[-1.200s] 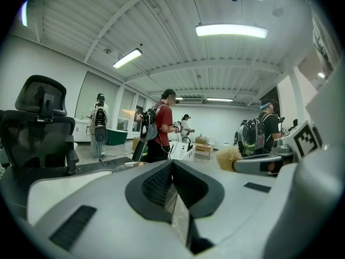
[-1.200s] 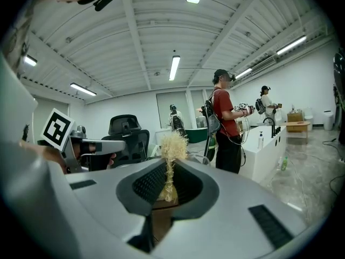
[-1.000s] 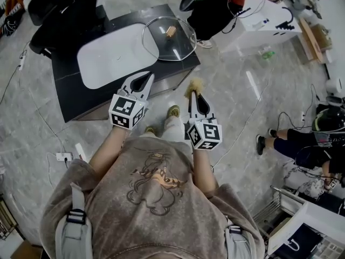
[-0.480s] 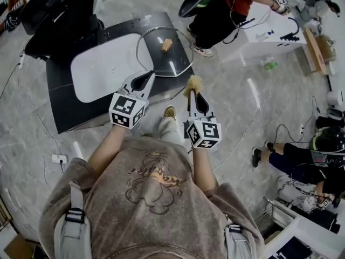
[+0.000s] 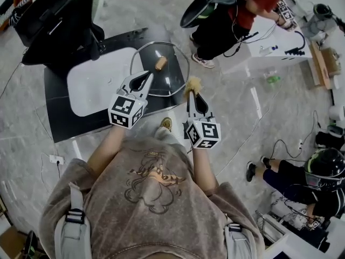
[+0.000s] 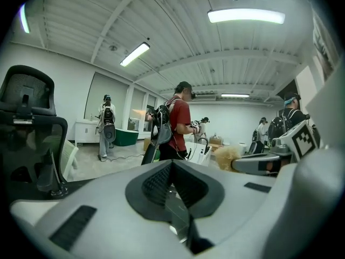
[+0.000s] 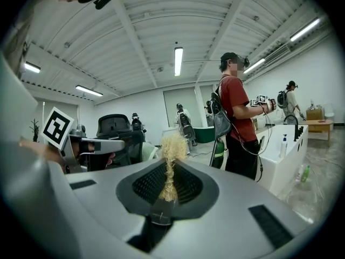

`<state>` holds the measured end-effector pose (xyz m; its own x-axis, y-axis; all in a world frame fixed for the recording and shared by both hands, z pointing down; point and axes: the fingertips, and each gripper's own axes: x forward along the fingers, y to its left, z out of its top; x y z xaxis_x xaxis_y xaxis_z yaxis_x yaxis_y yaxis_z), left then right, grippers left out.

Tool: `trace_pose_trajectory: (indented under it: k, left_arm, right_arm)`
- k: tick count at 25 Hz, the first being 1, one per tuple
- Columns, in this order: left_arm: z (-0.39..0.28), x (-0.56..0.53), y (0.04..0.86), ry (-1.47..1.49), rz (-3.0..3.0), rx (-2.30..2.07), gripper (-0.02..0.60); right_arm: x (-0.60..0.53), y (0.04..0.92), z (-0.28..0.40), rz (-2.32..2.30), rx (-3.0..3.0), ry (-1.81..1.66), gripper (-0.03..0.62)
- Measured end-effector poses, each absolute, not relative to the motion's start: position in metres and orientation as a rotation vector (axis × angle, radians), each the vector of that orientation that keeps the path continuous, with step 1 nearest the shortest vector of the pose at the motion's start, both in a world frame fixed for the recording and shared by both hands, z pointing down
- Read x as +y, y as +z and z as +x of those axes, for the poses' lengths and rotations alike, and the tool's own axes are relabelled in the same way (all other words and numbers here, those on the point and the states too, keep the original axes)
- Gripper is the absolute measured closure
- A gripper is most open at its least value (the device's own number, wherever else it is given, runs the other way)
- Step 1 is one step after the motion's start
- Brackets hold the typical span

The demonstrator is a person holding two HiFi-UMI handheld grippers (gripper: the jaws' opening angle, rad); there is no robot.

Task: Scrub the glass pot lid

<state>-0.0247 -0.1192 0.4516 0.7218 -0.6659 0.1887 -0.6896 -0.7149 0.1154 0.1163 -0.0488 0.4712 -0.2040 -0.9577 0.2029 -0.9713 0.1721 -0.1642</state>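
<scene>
Lid [image 5: 171,72] nearer, seemingly beneath left tongs [image 5: 149,75]

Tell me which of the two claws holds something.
The right claw: it is shut on a straw-coloured fibrous scrubbing tuft. The left claw is shut too, but empty.

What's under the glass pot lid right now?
Through the glass pot lid show the dark table and the white board's right edge. Only the spot beneath its wooden knob is covered.

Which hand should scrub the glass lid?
Right, probably: the right gripper is shut on the tan scrubber, near the glass lid. The left gripper is shut and empty.
</scene>
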Motion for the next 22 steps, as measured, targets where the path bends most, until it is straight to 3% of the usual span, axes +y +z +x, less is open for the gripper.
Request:
trace_pose_trajectory:
  k: [22]
  left_arm:
    - [0.0, -0.193, 0.446, 0.219, 2.638, -1.302, 0.563]
  right_arm:
    - [-0.148, 0.478, 0.145, 1.714, -2.494, 0.423, 0.553]
